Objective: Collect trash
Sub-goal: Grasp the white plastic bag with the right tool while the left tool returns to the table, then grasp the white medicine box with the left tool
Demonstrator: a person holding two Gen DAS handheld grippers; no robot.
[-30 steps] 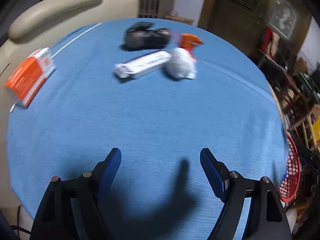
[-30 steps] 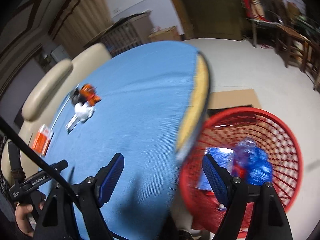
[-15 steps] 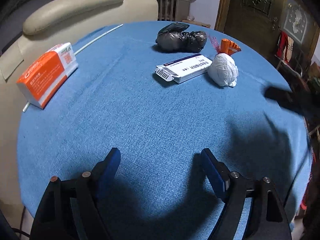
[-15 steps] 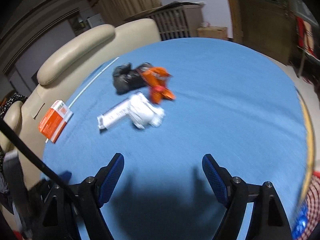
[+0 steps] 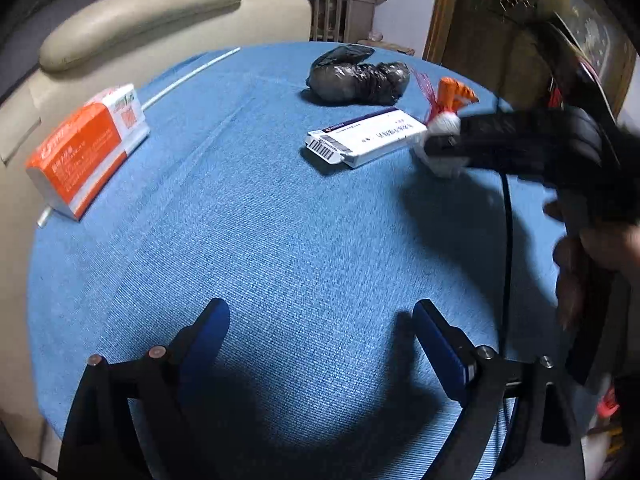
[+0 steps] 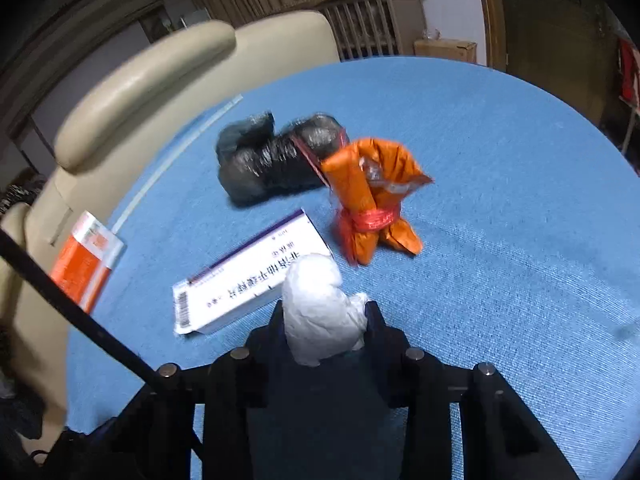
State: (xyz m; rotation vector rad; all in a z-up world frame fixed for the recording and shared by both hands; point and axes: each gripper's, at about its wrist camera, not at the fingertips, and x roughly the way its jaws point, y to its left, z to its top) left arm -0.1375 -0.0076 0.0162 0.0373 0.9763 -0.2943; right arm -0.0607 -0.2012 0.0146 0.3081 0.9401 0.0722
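Observation:
On the round blue table (image 5: 280, 240) lies trash. My right gripper (image 6: 326, 312) is shut on a crumpled white wad (image 6: 320, 308), pads pressing both its sides. Beside the wad lies a white flat box (image 6: 248, 280), with an orange tied bundle (image 6: 372, 200) and a black plastic bag (image 6: 276, 156) behind it. In the left wrist view the right gripper (image 5: 440, 148) reaches in from the right onto the white wad (image 5: 440, 124). My left gripper (image 5: 320, 320) hovers over bare cloth near the front edge. Its jaws are opening, with nothing between them.
An orange and white carton (image 5: 84, 148) lies at the table's left edge, with a thin white strip (image 5: 192, 76) behind it. A beige padded chair (image 5: 140, 20) stands behind the table. A hand (image 5: 580, 264) holds the right gripper's handle. A wooden cabinet (image 6: 372, 24) stands at the back.
My right gripper swung from the red basket beside the table back over it and closed on the white wad. It has entered the left view. My left gripper's jaws spread slightly.

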